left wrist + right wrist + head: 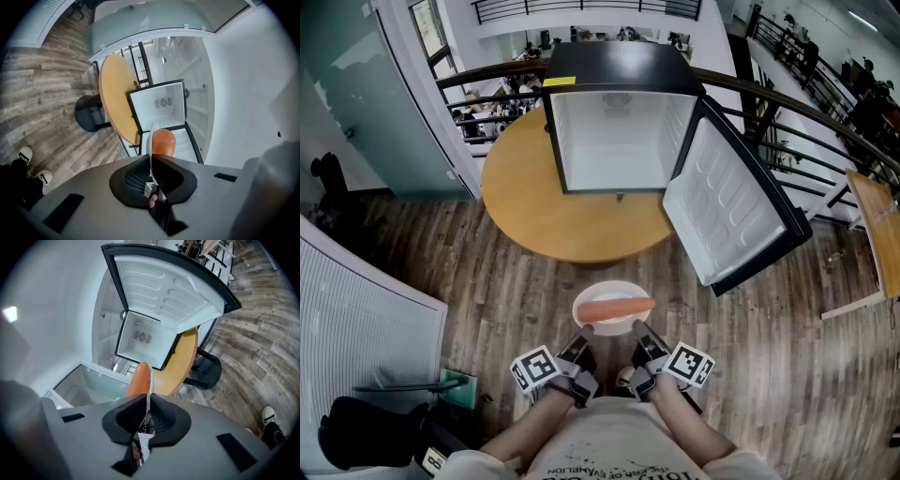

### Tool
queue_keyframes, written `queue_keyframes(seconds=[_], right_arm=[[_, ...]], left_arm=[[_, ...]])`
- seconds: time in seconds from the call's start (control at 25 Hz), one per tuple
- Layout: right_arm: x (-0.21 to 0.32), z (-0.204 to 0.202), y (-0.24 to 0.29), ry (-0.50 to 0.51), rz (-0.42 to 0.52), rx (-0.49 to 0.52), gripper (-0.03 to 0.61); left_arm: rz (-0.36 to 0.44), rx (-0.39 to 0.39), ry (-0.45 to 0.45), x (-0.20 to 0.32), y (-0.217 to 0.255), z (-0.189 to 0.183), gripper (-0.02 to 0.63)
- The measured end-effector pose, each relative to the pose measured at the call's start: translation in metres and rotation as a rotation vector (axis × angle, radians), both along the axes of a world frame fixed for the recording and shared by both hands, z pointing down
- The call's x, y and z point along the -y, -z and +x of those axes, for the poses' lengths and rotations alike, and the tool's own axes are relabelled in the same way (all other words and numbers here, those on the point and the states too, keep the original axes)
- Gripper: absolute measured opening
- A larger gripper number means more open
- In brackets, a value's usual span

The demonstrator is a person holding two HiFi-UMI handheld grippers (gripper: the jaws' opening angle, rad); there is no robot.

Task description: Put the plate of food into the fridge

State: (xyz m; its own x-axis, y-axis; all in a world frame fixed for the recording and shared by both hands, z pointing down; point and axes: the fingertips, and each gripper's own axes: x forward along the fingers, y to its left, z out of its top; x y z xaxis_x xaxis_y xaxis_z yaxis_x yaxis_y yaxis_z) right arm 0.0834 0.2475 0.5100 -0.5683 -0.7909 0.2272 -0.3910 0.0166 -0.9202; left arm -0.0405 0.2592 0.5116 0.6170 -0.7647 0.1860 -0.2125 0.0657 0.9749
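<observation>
A white plate (pixel 609 307) carrying an orange carrot (pixel 615 308) is held level in front of me, over the wooden floor. My left gripper (pixel 577 356) is shut on the plate's near left rim (pixel 151 145). My right gripper (pixel 645 354) is shut on its near right rim (pixel 149 394). Both gripper views show the plate edge-on with the carrot (pixel 162 142) (pixel 138 379) beyond the jaws. Ahead, the small black fridge (pixel 621 127) stands on a round table (pixel 534 206) with its door (pixel 727 204) swung open to the right. Its white inside looks bare.
The round wooden table reaches out in front of the fridge. A curved railing (pixel 797 122) runs behind it. A glass wall (pixel 356 84) is on the left, a white panel (pixel 356 319) at near left, and a wooden board (pixel 877 225) at the right edge.
</observation>
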Motion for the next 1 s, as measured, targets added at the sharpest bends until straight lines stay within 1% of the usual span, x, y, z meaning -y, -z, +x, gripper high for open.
queue_keyframes(seconds=[0.12,0.24,0.4,0.52,0.84,1.0], right_arm=[[0.0018,0.0009,-0.002,-0.001,0.001,-0.004,0.043],[0.0033,0.0006,-0.0017,-0.003,-0.002,0.002,0.043],[0.0034,0.0006,-0.0016,-0.009,-0.002,0.011,0.041],[0.0043,0.002,-0.0036,-0.012,0.002,0.007,0.041],[0.0026,-0.0006,-0.0075,-0.02,-0.022,0.017,0.041],[0.0015,-0.0048,-0.0092,-0.03,-0.031,0.014,0.041]], left_arm=[[-0.001,-0.004,-0.001,0.0016,-0.0013,0.0005,0.032],[0.033,-0.026,-0.009,0.0058,0.0025,0.0031,0.032],[-0.006,-0.006,-0.007,0.0031,-0.0025,0.0009,0.032],[-0.006,-0.003,-0.01,0.0038,-0.0029,0.001,0.032],[-0.019,-0.003,-0.018,0.0028,-0.0069,-0.0003,0.032],[-0.009,-0.009,-0.032,0.0042,-0.0073,-0.0039,0.032]])
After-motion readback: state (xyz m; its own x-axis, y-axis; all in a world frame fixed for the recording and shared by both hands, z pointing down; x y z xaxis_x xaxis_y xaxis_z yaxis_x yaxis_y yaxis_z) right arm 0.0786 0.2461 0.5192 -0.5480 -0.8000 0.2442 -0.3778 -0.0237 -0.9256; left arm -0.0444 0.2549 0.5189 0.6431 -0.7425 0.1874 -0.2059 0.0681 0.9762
